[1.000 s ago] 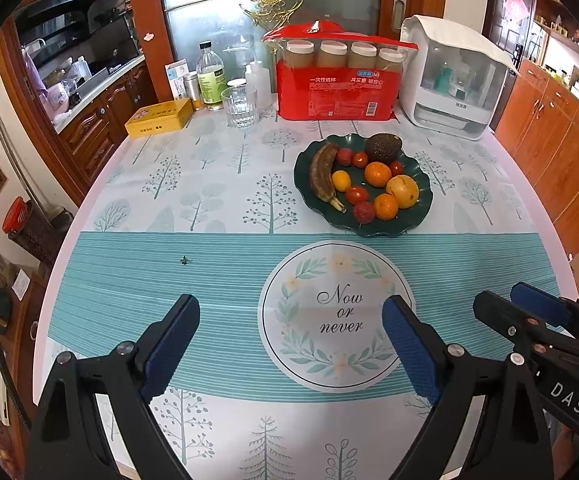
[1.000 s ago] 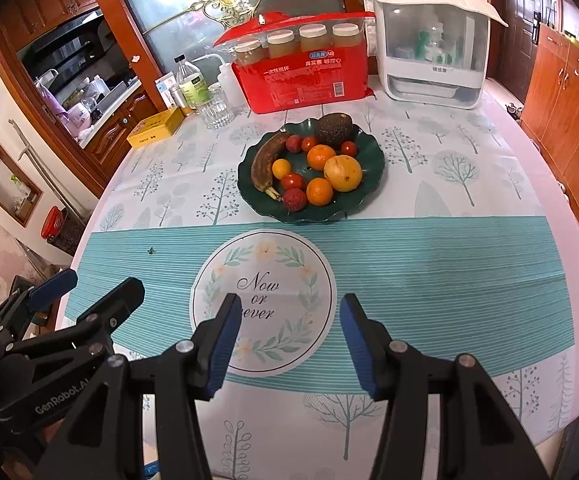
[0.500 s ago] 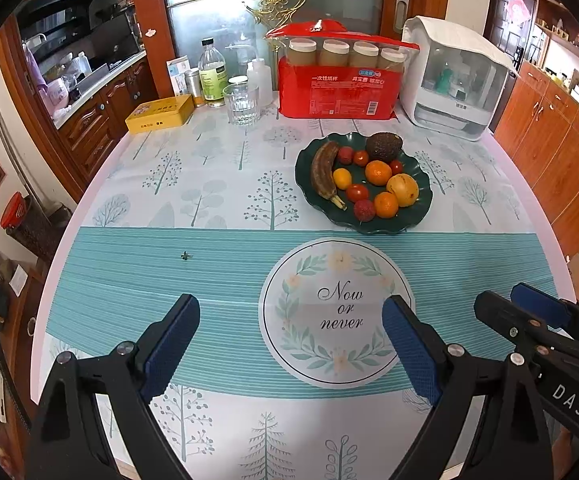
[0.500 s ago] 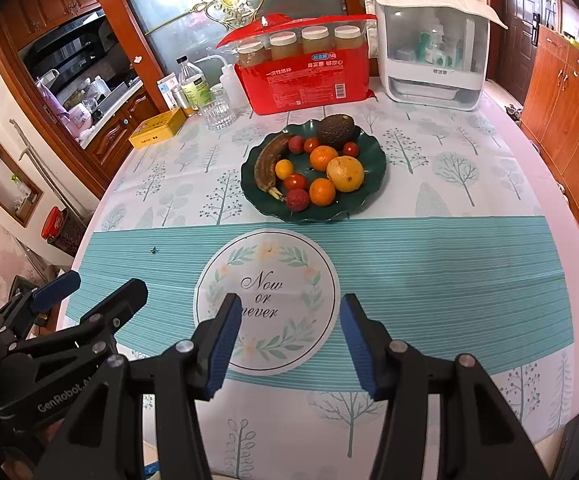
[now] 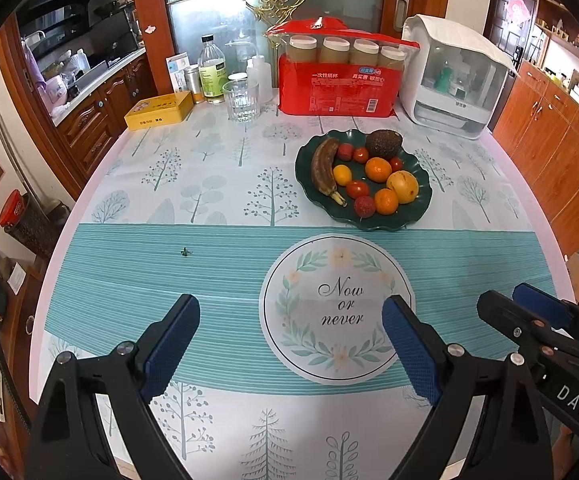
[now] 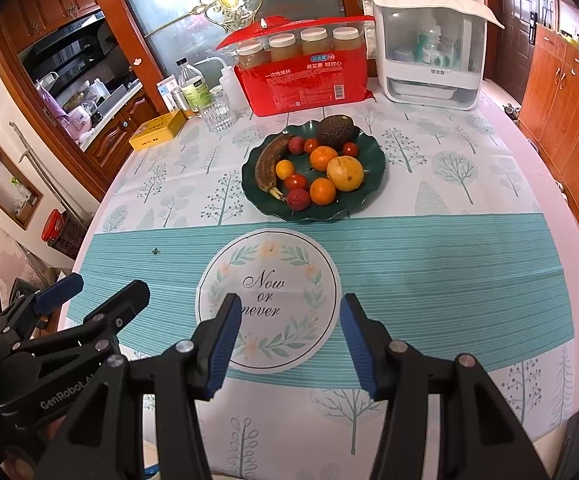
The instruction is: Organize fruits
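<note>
A dark green plate (image 5: 301,168) (image 6: 375,168) stands past the middle of the table. It holds a brown banana (image 5: 323,168) (image 6: 267,162), an avocado (image 5: 383,143) (image 6: 334,130), oranges (image 5: 378,169) (image 6: 323,158), a yellow fruit (image 5: 402,186) (image 6: 345,173), small tomatoes (image 5: 357,189) (image 6: 294,181) and lychees (image 5: 364,206) (image 6: 298,200). My left gripper (image 5: 289,316) is open and empty above the near table. My right gripper (image 6: 290,312) is open and empty beside it, and shows at the right of the left wrist view (image 5: 529,312).
At the back of the table stand a red pack of paper cups (image 5: 339,80) (image 6: 305,76), a white lidded box (image 5: 453,76) (image 6: 429,52), a glass (image 5: 242,100) (image 6: 219,114), bottles (image 5: 211,72) and a yellow tin (image 5: 159,110) (image 6: 157,130). Wooden cabinets (image 6: 561,92) stand to the right.
Both grippers have pulled back and risen slightly, so the plate sits a little farther off. Both stay open and empty. Nothing on the table has moved.
</note>
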A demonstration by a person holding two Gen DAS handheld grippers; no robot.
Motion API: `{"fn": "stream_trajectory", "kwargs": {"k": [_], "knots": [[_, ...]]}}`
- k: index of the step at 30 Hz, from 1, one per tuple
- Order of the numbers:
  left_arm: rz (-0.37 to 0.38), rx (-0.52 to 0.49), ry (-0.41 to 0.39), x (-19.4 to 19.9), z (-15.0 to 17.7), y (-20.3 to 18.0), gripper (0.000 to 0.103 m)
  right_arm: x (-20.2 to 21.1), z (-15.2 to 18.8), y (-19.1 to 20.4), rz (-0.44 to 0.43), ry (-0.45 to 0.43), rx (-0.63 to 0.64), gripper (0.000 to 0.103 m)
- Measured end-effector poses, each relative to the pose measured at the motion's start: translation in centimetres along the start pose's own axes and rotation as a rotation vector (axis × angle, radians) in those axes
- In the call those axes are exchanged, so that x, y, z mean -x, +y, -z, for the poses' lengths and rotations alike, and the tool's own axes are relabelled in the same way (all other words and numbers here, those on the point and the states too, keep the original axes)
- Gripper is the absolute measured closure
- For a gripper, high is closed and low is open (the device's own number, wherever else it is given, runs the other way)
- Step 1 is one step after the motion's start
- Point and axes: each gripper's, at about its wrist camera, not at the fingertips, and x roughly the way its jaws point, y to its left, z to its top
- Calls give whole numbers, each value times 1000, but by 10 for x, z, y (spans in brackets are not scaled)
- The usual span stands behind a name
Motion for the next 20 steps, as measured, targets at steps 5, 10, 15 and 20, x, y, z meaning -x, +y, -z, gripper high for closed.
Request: {"fn": "stream_trajectory", "kwargs": {"k": [5, 10, 15, 20], "knots": [[6, 2, 1, 1, 4, 0, 11, 2, -1, 1, 2, 1, -2, 51], [13, 5, 5, 1, 8, -3, 11, 2, 0, 2, 1, 3, -2, 51], [25, 9, 12, 0, 7, 2, 11, 2, 0, 2, 1, 2, -2, 51], [26, 12, 13, -1, 7, 3, 11, 2, 2, 2, 1, 3, -2, 51]]}}
